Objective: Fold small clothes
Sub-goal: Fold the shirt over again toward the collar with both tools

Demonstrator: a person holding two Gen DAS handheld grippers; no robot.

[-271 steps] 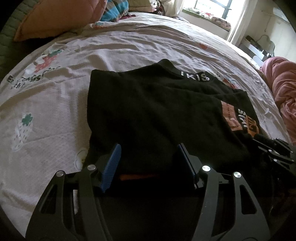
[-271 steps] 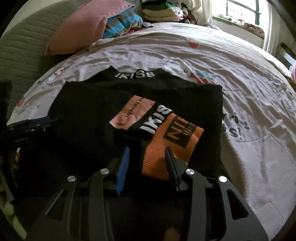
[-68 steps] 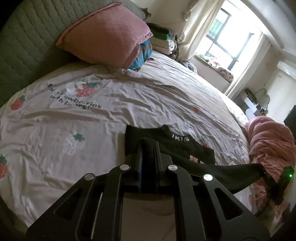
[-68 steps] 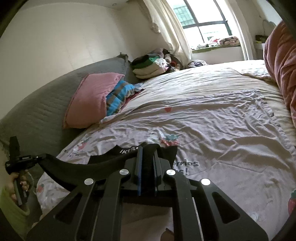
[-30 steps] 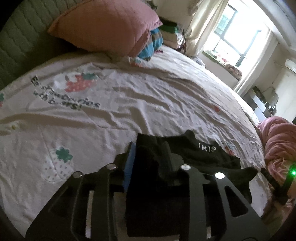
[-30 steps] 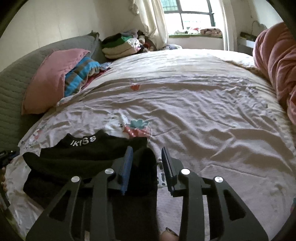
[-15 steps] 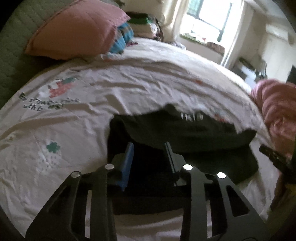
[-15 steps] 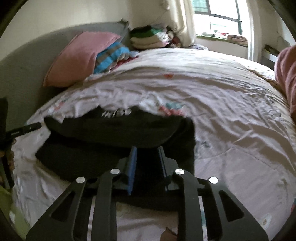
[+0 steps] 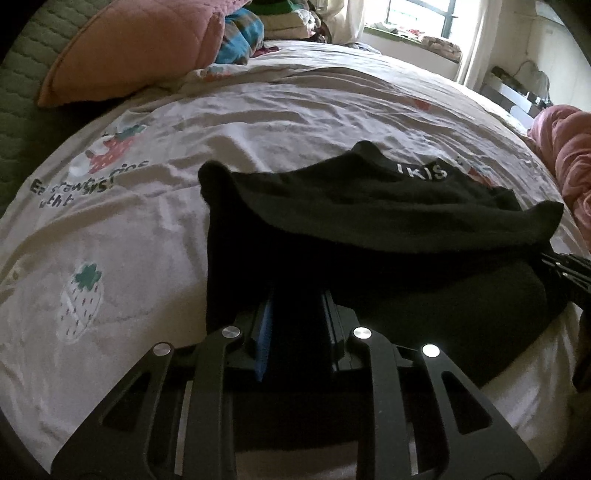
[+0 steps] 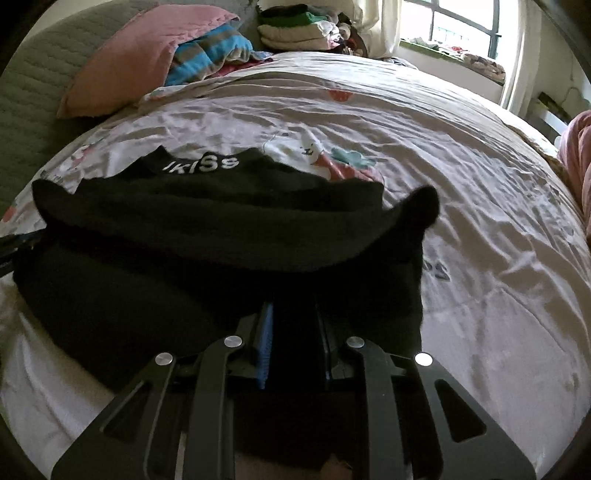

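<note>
Black knit garment [image 9: 369, 229] with white "IKISS" lettering on its neckband, soft fabric, lying folded over on itself across the near part of the bed; the lettered band sits at the far edge, and an upper layer droops in a curved fold above a lower layer that rests on the sheet. Pale bedsheet [image 9: 258, 122], wrinkled cotton printed with strawberries and dark lettering, spread over the whole bed beneath the garment. Left gripper [image 9: 297, 325], black two-finger tool with a blue pad on one finger: jaws closing, near together, with the garment's near left edge between them; the pads appear to press on the cloth. Right gripper [image 10: 293, 332], same build, blue pad on one finger: jaws narrow and clamped on the garment's near right edge, dark fabric filling the gap. The tip of the right gripper shows at the garment's right side in the left wrist view. Pink quilted pillow [image 10: 140, 51], propped at the head of the bed against a grey-green quilted headboard [image 10: 33, 74]. Blue-and-brown striped textile [image 10: 207, 48], bunched just beside the pillow. Stack of folded clothes [image 10: 295, 29], green and cream, behind it near the window [image 10: 465, 33]. Pink bedding [image 9: 565, 158], heaped at the bed's right edge.
</note>
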